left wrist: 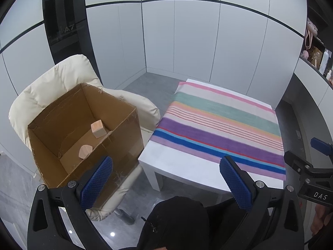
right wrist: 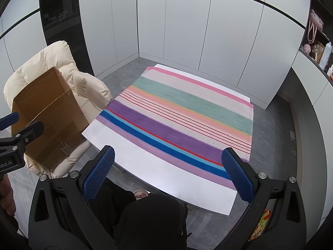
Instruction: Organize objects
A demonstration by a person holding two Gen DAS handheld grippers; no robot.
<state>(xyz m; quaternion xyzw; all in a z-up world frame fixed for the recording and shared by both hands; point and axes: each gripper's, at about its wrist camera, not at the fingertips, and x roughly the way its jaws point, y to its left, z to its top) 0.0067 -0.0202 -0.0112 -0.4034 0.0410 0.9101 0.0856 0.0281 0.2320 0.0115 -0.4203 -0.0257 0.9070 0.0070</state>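
White wall panels enclosed the room on all sides, with a grey floor point(right wrist: 124, 70) below. At the centre stood a white counter point(right wrist: 158, 173) covered by a striped cloth point(right wrist: 187, 112); nothing lay on the cloth.

To the left of the counter, a cream chair point(left wrist: 41, 85) carried an open cardboard box point(left wrist: 83, 129). Inside the box were two pale wooden blocks: a cube point(left wrist: 98, 128) near the far inner wall, and a flatter rounded piece point(left wrist: 84, 151) lying on the box floor nearer the front. The two blocks were apart from each other.

The left gripper point(left wrist: 166, 179) hung above the gap between box and counter, its blue pads point(left wrist: 96, 181) spread wide and holding nothing. The right gripper point(right wrist: 168, 177) hung over the near edge of the counter, pads point(right wrist: 237, 177) likewise spread wide and empty. Each gripper showed at the edge of the other's view.

Below the grippers sat a person in dark clothing point(right wrist: 149, 220), with one sandalled foot point(right wrist: 141, 193) visible under the counter edge. A shelf point(left wrist: 316, 50) on the right wall held small items.
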